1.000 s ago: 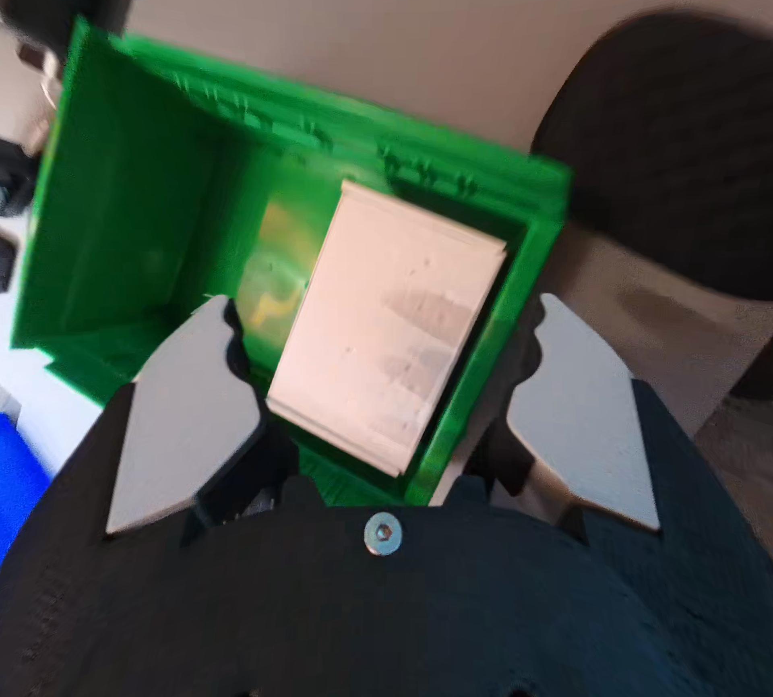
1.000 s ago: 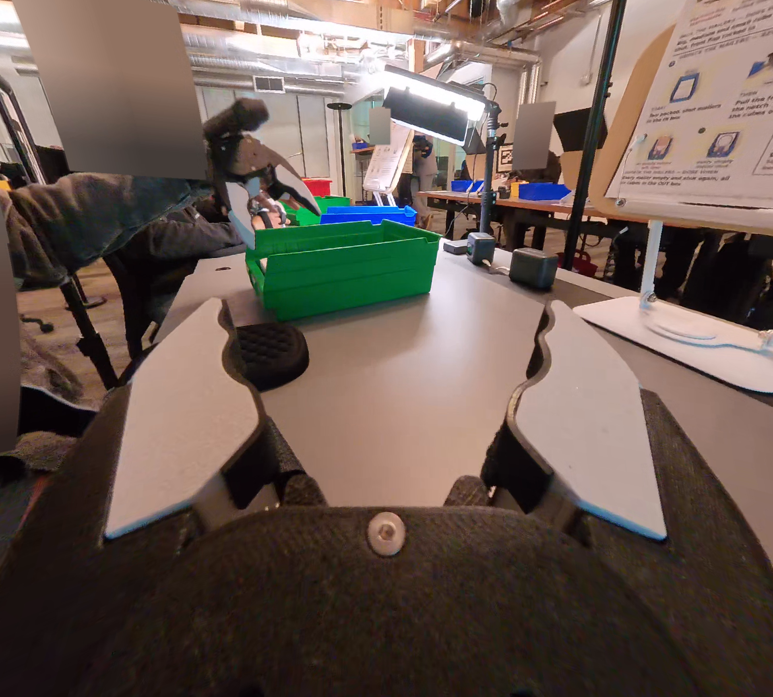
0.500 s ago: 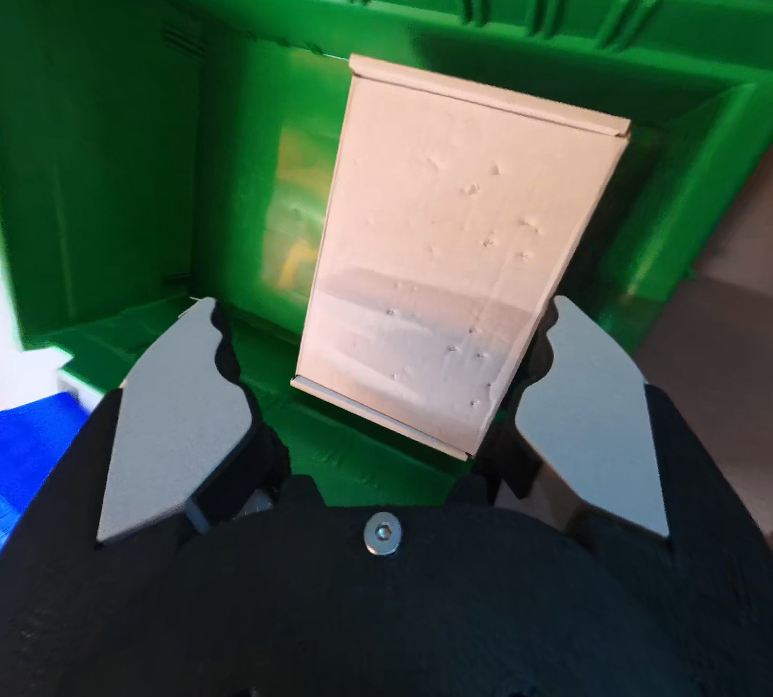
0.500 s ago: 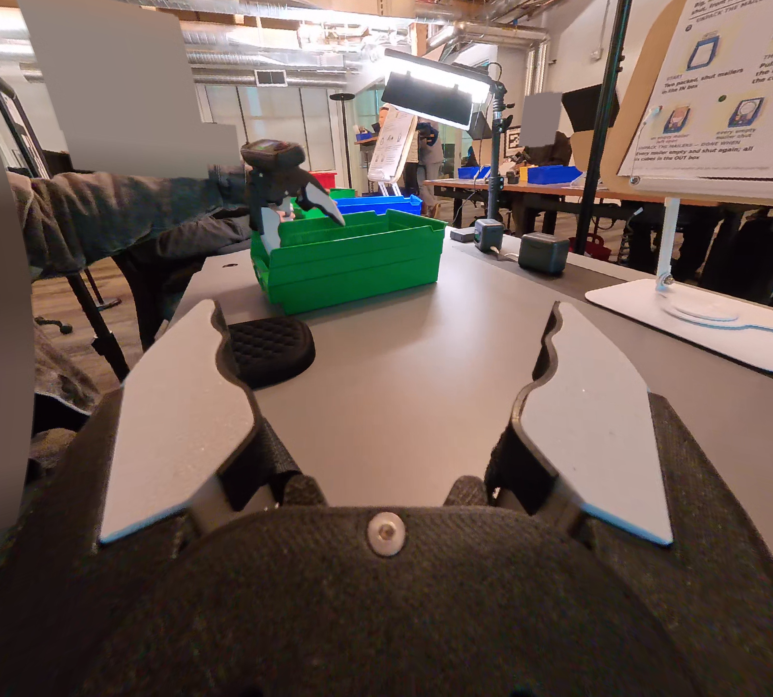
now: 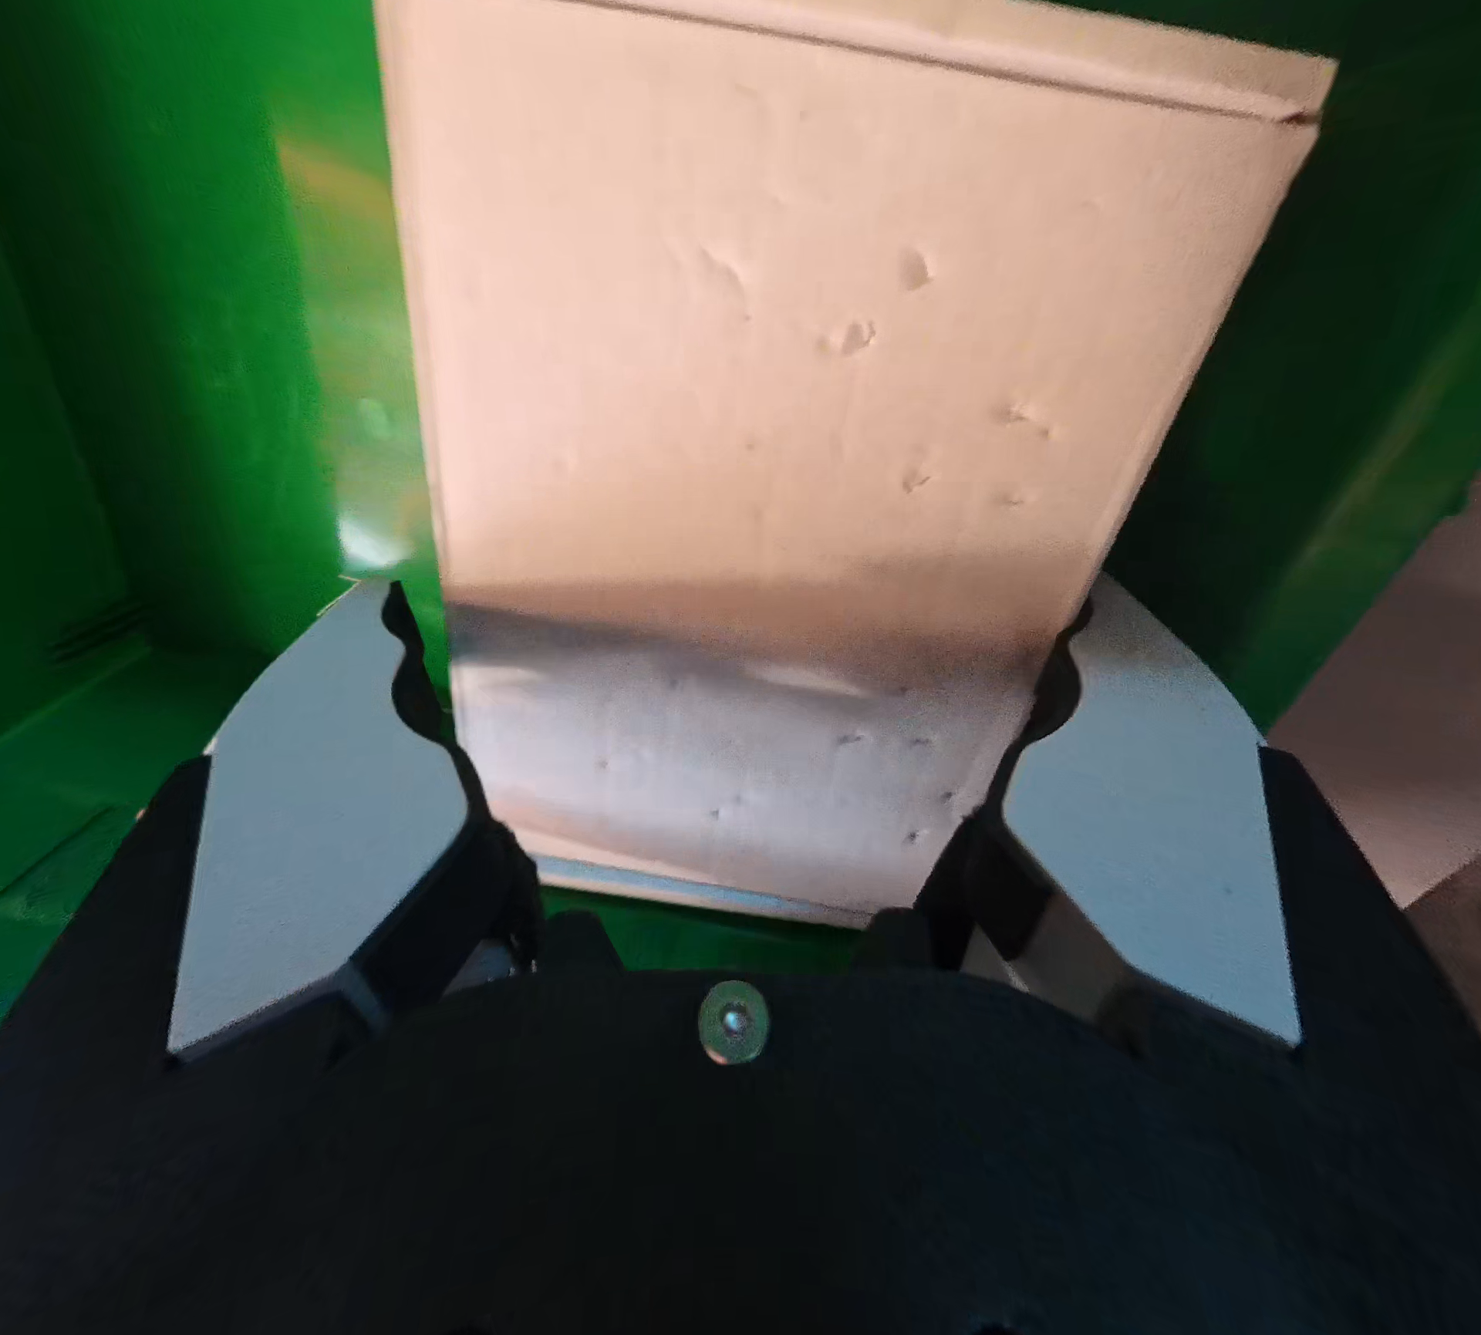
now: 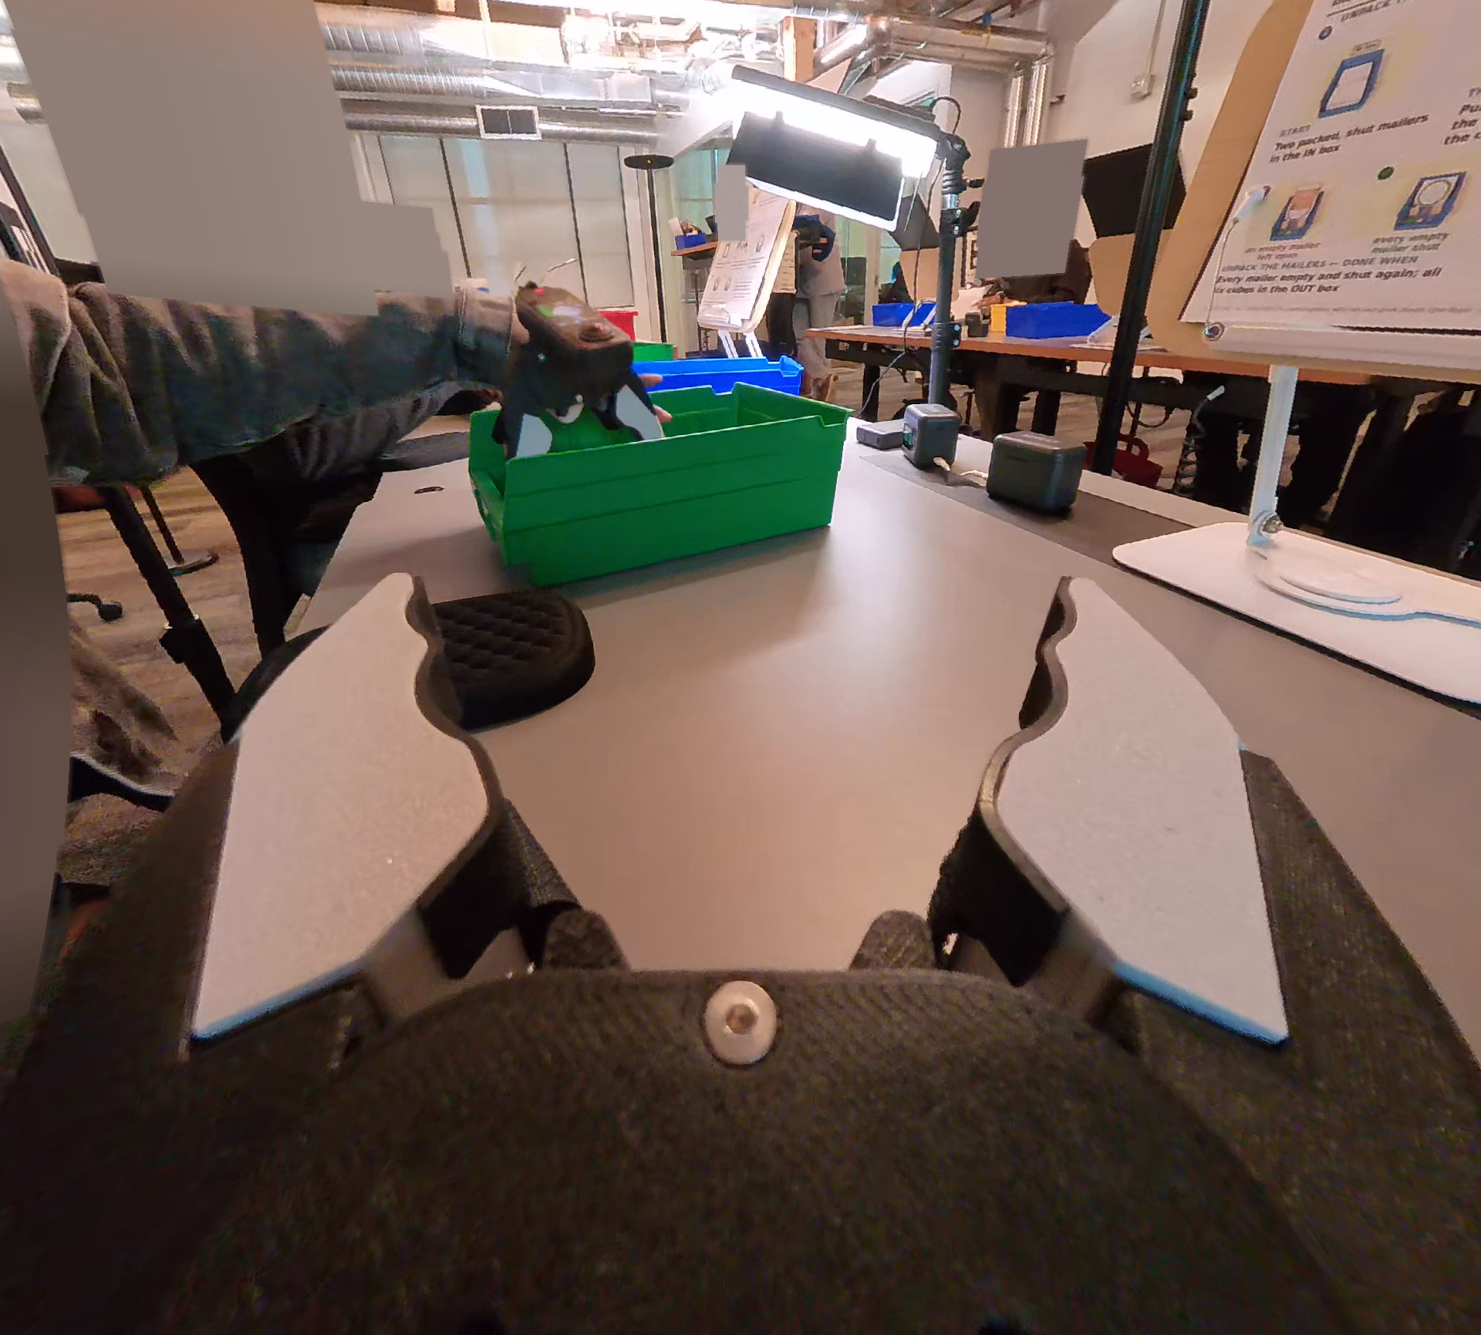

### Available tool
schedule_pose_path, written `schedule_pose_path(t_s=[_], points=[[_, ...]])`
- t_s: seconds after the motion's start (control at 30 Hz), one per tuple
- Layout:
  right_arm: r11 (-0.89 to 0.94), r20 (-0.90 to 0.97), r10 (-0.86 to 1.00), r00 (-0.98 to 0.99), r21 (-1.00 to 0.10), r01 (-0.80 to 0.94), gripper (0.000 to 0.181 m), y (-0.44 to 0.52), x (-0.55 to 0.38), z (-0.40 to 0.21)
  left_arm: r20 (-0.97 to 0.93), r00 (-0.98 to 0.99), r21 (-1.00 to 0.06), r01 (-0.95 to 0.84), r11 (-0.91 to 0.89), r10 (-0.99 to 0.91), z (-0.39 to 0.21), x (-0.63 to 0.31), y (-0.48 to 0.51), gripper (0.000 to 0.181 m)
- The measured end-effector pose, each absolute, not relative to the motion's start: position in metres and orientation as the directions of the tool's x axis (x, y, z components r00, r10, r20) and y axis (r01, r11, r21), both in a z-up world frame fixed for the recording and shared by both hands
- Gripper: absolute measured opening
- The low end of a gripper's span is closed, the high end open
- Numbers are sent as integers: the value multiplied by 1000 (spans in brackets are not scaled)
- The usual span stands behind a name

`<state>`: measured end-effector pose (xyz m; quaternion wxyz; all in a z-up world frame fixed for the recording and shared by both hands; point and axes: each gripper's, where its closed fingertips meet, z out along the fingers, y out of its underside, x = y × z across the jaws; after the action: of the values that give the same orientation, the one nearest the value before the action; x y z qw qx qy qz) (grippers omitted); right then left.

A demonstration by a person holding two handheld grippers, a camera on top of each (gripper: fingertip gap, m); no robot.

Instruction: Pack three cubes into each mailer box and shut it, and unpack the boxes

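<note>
A closed tan cardboard mailer box [image 5: 761,335] lies inside the green bin [image 5: 160,255]. My left gripper [image 5: 737,599] is open, reaching down into the bin, with its two fingers on either side of the box's near end. I cannot tell whether they touch it. In the right wrist view the same left gripper [image 6: 585,423] dips into the green bin [image 6: 673,503] at the far left of the grey table [image 6: 801,695]. My right gripper [image 6: 737,585] is open and empty, low over the table's near part. No cubes show.
A black textured pad [image 6: 513,647] lies near my right gripper's left finger. A blue bin [image 6: 713,371] stands behind the green one. Small grey devices [image 6: 1030,471] and a white sign stand base [image 6: 1314,591] are on the right. A person's sleeve [image 6: 240,367] reaches in from the left. One gripper's finger ends stand about 45 cm off the other's.
My left gripper has moved down into the green bin and closer to the mailer box, so its fingers now flank the box's near end. My right gripper has barely moved.
</note>
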<state>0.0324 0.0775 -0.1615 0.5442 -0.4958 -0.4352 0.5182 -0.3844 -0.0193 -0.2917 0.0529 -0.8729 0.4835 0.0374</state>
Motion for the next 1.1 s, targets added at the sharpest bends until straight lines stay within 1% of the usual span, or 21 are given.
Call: schedule_pose_path(t_s=[0.07,0.13,0.17,0.2,0.27,0.3,0.37,0.47,0.6,0.7,0.9,1.1], points=[[-24,-35,996,83,-992,-126,138,77,32,-162,-117,527,-48,-850,-525,-842,-293,-383,-17,146],[-18,-28,996,86,-992,-124,138,77,32,-163,-167,534,-106,-845,-524,-829,-290,-380,-5,145],[-15,-26,996,88,-992,-122,138,77,31,-163,-158,536,-108,-844,-525,-829,-291,-378,-5,144],[-16,-27,996,88,-993,-120,138,77,31,-164,-137,536,-81,-844,-530,-833,-295,-379,-8,145],[-24,-35,996,87,-993,-118,137,78,31,-165,-157,491,13,-866,-499,-857,-303,-387,-10,146],[-25,-36,996,86,-993,-117,137,78,31,-165,-171,467,26,-878,-477,-868,-302,-388,-8,146],[-18,-28,996,89,-993,-115,137,78,31,-165,-168,455,32,-884,-466,-875,-303,-388,-7,146],[-19,-28,996,84,-993,-113,136,77,31,-165,-176,435,9,-896,-443,-883,-303,-388,-5,146],[-16,-24,996,81,-995,-98,136,77,30,-168,-194,388,23,-917,-399,-901,-301,-392,-2,144],[-8,-16,996,83,-996,-92,136,77,29,-169,-220,404,34,-906,-421,-888,-295,-399,1,141],[-14,-20,996,85,-997,-79,135,78,28,-172,-279,395,62,-902,-427,-875,-268,-404,9,140],[-6,-9,997,75,-999,-33,135,76,23,-181,-387,365,115,-892,-437,-847,-201,-393,28,140]])
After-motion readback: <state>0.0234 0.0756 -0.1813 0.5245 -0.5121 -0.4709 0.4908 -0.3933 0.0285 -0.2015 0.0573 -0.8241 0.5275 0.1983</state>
